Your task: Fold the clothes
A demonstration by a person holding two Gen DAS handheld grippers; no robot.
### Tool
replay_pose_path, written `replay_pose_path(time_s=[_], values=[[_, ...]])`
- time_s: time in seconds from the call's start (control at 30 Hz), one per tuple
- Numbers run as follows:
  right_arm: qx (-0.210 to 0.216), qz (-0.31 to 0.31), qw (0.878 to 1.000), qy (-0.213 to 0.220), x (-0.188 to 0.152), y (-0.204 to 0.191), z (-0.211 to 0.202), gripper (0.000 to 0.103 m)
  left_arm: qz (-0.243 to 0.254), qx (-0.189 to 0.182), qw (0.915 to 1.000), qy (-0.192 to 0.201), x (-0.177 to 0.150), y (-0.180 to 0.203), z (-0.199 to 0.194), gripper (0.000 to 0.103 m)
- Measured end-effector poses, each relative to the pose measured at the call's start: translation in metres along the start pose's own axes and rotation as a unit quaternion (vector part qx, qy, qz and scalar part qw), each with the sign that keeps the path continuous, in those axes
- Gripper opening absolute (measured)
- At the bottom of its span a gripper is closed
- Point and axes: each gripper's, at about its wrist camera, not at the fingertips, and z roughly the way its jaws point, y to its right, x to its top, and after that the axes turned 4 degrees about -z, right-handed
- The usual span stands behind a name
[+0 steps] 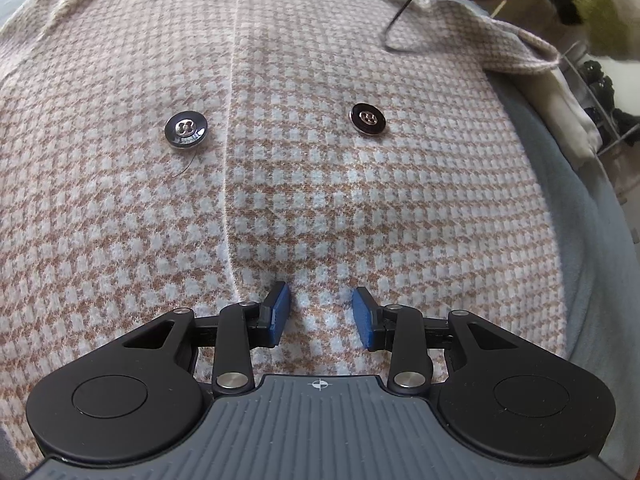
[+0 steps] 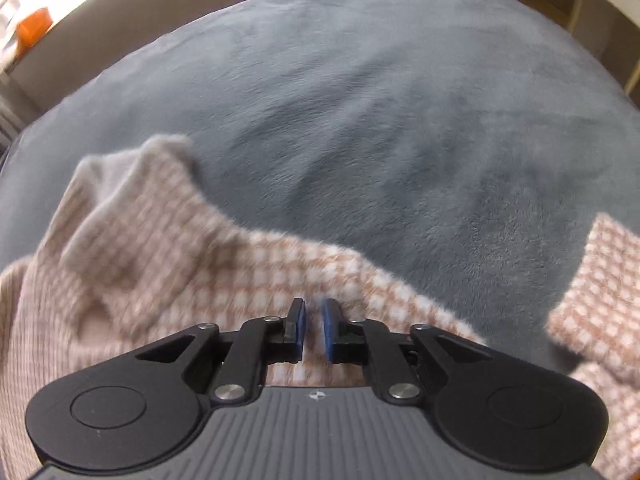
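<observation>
The checked coat point(image 1: 320, 160) lies flat and button-side up on the grey blanket point(image 2: 360, 120), the left gripper point(image 1: 321, 312) spread wide just above it, the right gripper point(image 2: 313, 330) nearly pressed together at its edge, maybe pinching it for folding.

Fuzzy knit coat point(image 1: 320, 200) is lying on plush matt blanket point(image 2: 360, 120); its buttons point(image 1: 185, 131) are gleaming glossy metal.

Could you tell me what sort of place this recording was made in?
Probably a bedroom: the checked cardigan lies on a plush grey blanket spread like a bedcover, with a beige frame at its far edge.
</observation>
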Motion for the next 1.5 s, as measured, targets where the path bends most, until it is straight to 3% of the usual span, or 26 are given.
replay_pose_path(time_s=[0.13,0.27,0.43,0.63,0.73,0.83,0.9,0.97,1.2,1.37,1.5], values=[[-0.071,-0.020,0.995,0.059,0.011,-0.031,-0.013,0.010,-0.005,-0.006,1.0000,0.005,-0.001,-0.003,-0.002,0.035],[-0.013,-0.108,0.993,0.049,0.005,-0.090,-0.021,0.011,-0.020,-0.015,0.9996,0.010,0.000,-0.009,-0.007,0.035],[0.079,-0.217,0.972,0.047,-0.012,-0.180,-0.030,0.011,-0.040,-0.020,0.9986,0.028,0.003,-0.033,-0.028,0.035],[0.097,-0.288,0.950,0.068,-0.014,-0.263,-0.010,0.011,-0.068,-0.019,0.9963,0.050,0.007,-0.065,-0.051,0.035],[0.097,-0.295,0.948,0.062,-0.013,-0.283,0.015,0.011,-0.097,0.007,0.9934,0.061,0.006,-0.094,-0.056,0.035],[0.050,-0.270,0.961,0.039,-0.009,-0.278,0.039,0.009,-0.135,0.023,0.9884,0.067,0.003,-0.121,-0.058,0.035],[0.060,-0.226,0.971,0.039,-0.004,-0.272,0.035,0.010,-0.160,0.014,0.9846,0.068,-0.001,-0.134,-0.060,0.035],[0.062,-0.222,0.972,0.047,-0.005,-0.278,0.020,0.012,-0.180,0.001,0.9815,0.067,-0.005,-0.142,-0.059,0.035],[0.158,-0.270,0.950,0.012,-0.024,-0.335,0.003,0.012,-0.203,-0.030,0.9763,0.070,-0.015,-0.157,-0.057,0.035],[0.113,-0.219,0.969,-0.011,-0.019,-0.353,0.050,0.011,-0.204,-0.045,0.9749,0.075,-0.021,-0.164,-0.056,0.035],[0.104,-0.158,0.982,0.000,-0.011,-0.350,0.047,0.012,-0.209,-0.055,0.9735,0.075,-0.027,-0.168,-0.059,0.035]])
